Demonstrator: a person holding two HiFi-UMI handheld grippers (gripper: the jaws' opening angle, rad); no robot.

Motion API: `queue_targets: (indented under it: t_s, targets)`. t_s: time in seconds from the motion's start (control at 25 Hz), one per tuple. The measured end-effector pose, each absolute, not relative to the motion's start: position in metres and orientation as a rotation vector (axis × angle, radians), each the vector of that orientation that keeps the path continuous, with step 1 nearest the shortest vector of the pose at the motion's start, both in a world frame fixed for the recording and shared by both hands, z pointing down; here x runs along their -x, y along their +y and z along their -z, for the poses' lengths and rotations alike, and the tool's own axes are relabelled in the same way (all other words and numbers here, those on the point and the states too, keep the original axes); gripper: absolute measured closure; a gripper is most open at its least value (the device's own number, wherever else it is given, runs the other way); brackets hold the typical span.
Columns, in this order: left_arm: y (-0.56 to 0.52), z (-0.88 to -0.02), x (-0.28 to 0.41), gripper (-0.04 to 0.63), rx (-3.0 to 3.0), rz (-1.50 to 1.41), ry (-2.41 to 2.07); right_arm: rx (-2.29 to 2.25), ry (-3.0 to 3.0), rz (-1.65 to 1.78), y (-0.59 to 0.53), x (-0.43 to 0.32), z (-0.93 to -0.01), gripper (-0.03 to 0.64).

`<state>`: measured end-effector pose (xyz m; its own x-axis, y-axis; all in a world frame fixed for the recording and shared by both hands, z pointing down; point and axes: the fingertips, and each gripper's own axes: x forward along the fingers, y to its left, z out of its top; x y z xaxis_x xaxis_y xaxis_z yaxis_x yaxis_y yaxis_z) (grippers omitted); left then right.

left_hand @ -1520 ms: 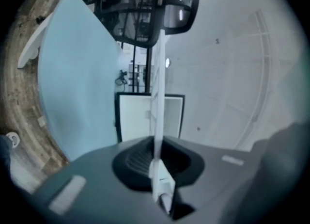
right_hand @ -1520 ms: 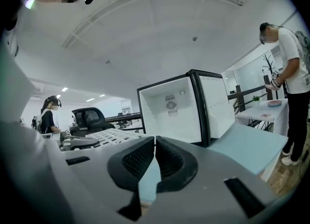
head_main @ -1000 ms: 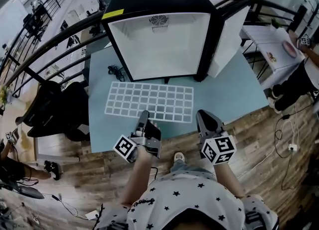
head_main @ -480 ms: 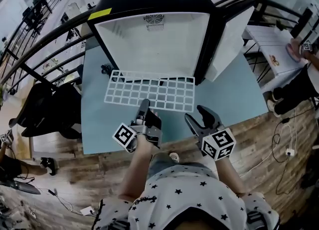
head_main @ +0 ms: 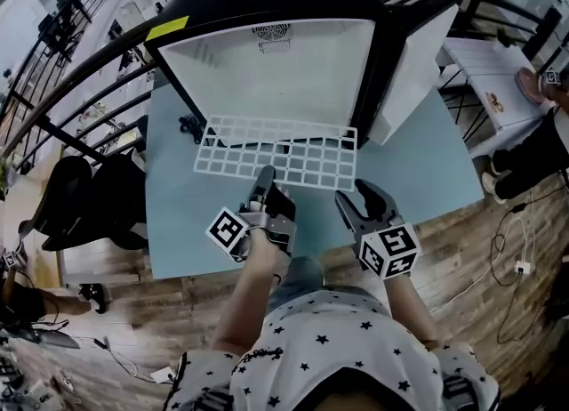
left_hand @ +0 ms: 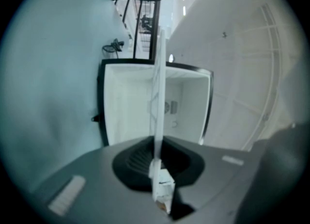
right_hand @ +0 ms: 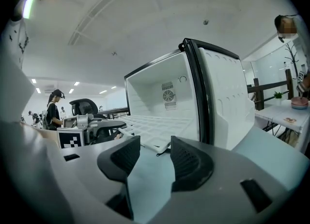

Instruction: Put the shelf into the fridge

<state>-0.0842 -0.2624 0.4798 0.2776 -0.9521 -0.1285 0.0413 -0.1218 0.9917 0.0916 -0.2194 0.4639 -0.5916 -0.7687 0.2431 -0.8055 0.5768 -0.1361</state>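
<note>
Now the white wire shelf (head_main: 276, 147) has moved forward: a second ago it lay fully in front of the fridge (head_main: 276, 71), and now its far edge reaches the open mouth of the fridge. The left gripper (head_main: 265, 178) is clenched on the shelf's edge farthest from the fridge and carries it alone. The right gripper (head_main: 356, 197), just beside it, has just been opening its jaws, and nothing is between them. I think the shelf still needs to be pushed much deeper, probably along a rail inside.
</note>
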Motion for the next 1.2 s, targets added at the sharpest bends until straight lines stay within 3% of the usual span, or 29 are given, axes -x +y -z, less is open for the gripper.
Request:
queue_targets:
  t_s: [1.2]
  targets:
    - [-0.306, -0.478, 0.077, 0.561, -1.423, 1.066, -0.922, -1.379, -2.665, -0.365, -0.283, -0.1, -0.467, 0.422]
